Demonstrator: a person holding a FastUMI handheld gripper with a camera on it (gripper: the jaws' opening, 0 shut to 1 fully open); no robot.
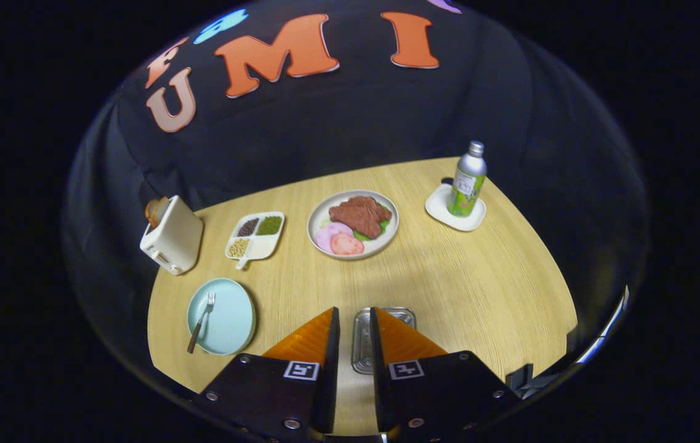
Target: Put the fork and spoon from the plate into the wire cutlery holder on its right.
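A pale blue plate (pixel 229 320) sits near the table's front left, well left of my fingers. On it lies a fork (pixel 202 320) with a brown handle, tines pointing away from me. The metal cutlery holder (pixel 362 344) stands right of the plate, seen from above. It is directly under and just beyond my fingertips, partly covered by the right finger. My gripper (pixel 354 314) hovers over the holder, its orange fingers a small gap apart with nothing visibly between them.
Further back on the round wooden table (pixel 479 289) are a cream toaster (pixel 171 243), a divided dish of beans (pixel 256 237), a plate of meat (pixel 353 223) and a green bottle (pixel 468 181) on a white coaster.
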